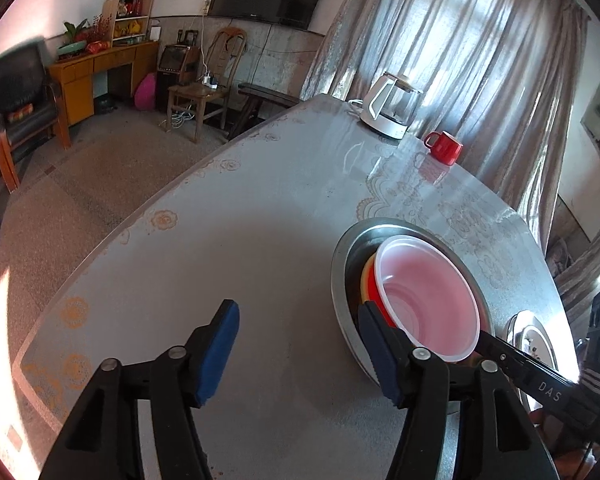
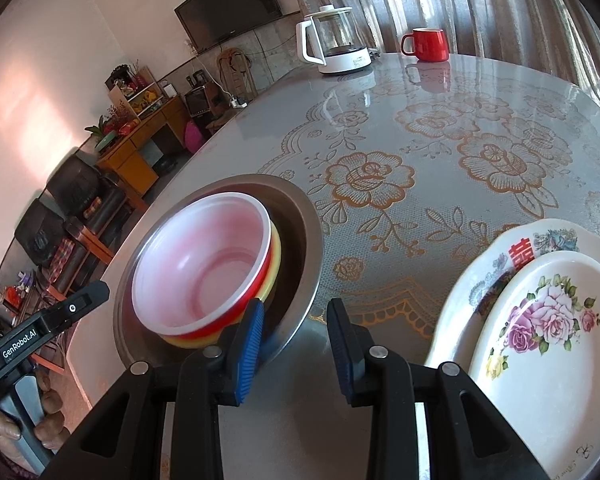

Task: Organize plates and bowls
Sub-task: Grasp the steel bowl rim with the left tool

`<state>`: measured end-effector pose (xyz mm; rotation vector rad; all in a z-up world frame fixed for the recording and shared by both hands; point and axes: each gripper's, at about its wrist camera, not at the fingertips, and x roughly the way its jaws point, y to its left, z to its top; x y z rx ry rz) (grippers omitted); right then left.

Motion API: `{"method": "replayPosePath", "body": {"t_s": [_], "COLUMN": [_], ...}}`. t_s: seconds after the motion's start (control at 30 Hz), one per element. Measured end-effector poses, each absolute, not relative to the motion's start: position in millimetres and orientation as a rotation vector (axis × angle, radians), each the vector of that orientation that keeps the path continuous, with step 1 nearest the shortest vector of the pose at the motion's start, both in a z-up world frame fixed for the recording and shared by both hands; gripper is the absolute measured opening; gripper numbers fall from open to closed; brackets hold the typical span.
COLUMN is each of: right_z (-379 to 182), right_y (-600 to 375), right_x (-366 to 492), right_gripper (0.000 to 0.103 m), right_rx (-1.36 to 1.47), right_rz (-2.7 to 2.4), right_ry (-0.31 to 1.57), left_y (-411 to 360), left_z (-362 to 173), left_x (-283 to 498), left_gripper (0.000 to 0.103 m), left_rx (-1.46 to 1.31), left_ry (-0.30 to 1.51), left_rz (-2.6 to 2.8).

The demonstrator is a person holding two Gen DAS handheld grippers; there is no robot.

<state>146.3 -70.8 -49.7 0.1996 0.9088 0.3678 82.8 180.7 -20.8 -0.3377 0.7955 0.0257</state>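
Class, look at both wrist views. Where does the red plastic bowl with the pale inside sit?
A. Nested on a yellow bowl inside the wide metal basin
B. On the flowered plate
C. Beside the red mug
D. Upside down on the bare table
A: the red plastic bowl nests on a yellow bowl inside the wide metal basin.

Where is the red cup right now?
The red mug stands at the far side of the table, just right of the white-handled glass kettle, in front of the curtain; the left wrist view shows it there too.
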Motion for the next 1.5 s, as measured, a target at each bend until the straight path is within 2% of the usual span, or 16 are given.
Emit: {"method": "replayPosePath", "body": {"t_s": [0.5,0.6,0.73,0.83,1.1,1.3,1.5], "right_z": [-52,-53,-53,-54,-54,-54,-55], "right_y": [-70,-70,-69,-68,-70,-70,-67], "right_x": [150,151,152,153,155,157,165], "right_gripper": [0.032,0.032,0.032,0.032,0.032,0.032,0.032], "right_rx": [0.206,0.208,0.200,0.192,0.197,0.186,0.159], "right_rz": [0.382,0.382,0.380,0.376,0.372,0.370,0.357], "right_ry": [0.915,0.916,0.912,0.909,0.908,0.900,0.898], "left_y": [173,170,166,165,162,158,155], "left_z": [-34,-36,-38,-38,-41,-40,-41], "left_x": [100,102,108,112,120,118,121], "left_gripper": [0.068,0.066,0.050,0.043,0.041,0.031,0.030], "left_rx": [-0.335,-0.325,-0.312,-0.306,-0.297,-0.267,-0.240], "left_ry": [0.889,0.884,0.885,0.887,0.896,0.873,0.882], "left_rz": [0.004,-0.001,-0.041,-0.060,-0.080,-0.111,-0.113]}}
